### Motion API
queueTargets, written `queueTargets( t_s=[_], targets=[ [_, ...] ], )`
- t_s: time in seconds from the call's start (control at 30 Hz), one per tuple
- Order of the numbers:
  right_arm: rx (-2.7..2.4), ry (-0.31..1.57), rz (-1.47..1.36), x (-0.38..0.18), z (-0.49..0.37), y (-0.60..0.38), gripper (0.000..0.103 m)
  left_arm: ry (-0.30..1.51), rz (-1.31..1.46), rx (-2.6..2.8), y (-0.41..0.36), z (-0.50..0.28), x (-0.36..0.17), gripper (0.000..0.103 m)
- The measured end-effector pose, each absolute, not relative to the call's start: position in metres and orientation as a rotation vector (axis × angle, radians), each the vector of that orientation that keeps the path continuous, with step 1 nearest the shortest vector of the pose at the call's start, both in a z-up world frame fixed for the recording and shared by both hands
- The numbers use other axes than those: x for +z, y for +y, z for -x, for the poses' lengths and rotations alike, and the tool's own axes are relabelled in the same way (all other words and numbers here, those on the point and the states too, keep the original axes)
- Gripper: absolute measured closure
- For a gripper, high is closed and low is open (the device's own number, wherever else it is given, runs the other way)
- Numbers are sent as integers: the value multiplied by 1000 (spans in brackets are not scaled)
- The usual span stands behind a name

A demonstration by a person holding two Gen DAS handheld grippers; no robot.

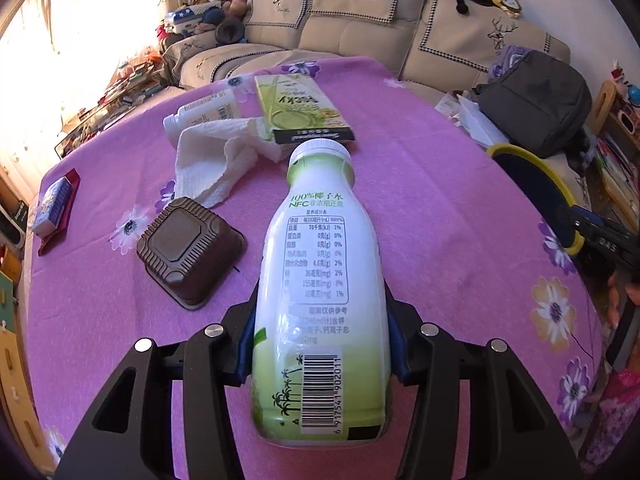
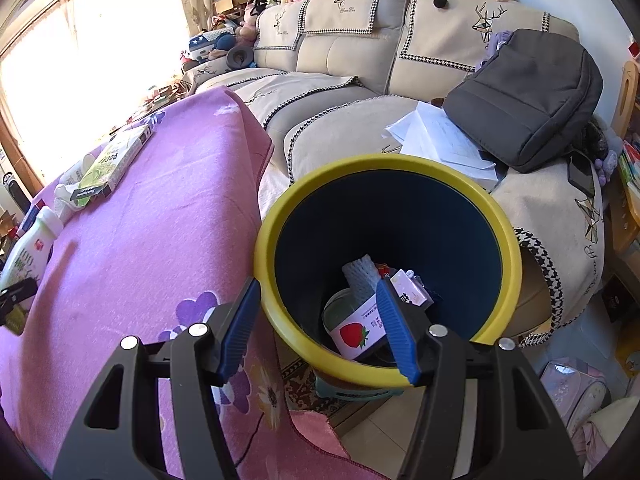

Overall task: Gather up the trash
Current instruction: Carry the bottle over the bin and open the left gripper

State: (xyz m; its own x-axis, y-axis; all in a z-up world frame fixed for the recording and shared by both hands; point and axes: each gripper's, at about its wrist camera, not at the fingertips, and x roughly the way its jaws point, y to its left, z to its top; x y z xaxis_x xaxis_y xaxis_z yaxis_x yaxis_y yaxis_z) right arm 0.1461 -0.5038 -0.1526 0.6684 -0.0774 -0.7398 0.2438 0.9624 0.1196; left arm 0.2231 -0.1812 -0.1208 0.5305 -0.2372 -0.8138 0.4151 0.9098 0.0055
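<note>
The left gripper [image 1: 320, 344] has a white-and-green drink bottle [image 1: 320, 264] clamped between its blue pads, which press on either side of the bottle's lower body. The bottle points away from the camera, white cap at the far end, over the pink flowered tablecloth [image 1: 440, 208].

More rubbish lies on the cloth beyond it: a brown plastic tray [image 1: 190, 250] upside down just to the left of the bottle, a crumpled paper towel [image 1: 212, 160] behind that, a small white bottle [image 1: 202, 114] on its side, and a green snack box [image 1: 304, 110] lying flat near the cap. Far left, near the table edge, sits a small blue-and-red packet [image 1: 54, 208].

Over to the right gripper [image 2: 318, 332] — jaws standing apart, nothing between them, hanging just above the yellow-rimmed bin [image 2: 508, 240] beside the table. Inside the bin there's already a strawberry-printed carton [image 2: 356, 330], a foam net sleeve [image 2: 360, 274] and a pale little box [image 2: 412, 290]. A beige sofa [image 2: 360, 52] behind carries a grey backpack [image 2: 528, 96].
</note>
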Motion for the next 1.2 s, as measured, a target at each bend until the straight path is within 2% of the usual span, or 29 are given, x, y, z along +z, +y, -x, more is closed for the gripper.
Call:
queueTargets(
  t_s=[0.23,0.53,0.87,1.13,1.17,1.2],
  targets=[
    [-186,789,-222,-142,-132,-508,46,891,-229,-497,-211,-195,-95,52],
    [-267,750,-258,-131,-98,-547,46,898,-302,-718,-332,-207,-84,52],
    [-347,733,-307,-129,-67,-594,44,985,-437,-875,-495,-230,-120,52],
    [-372,746,-329,-136,-60,-605,42,1084,-479,-844,-555,-253,-165,52],
    [-373,747,-331,-136,-59,-605,41,1093,-476,-833,-559,-257,-168,51],
    [-374,749,-331,-137,-60,-606,40,1090,-475,-823,-560,-259,-170,44]
  ],
)
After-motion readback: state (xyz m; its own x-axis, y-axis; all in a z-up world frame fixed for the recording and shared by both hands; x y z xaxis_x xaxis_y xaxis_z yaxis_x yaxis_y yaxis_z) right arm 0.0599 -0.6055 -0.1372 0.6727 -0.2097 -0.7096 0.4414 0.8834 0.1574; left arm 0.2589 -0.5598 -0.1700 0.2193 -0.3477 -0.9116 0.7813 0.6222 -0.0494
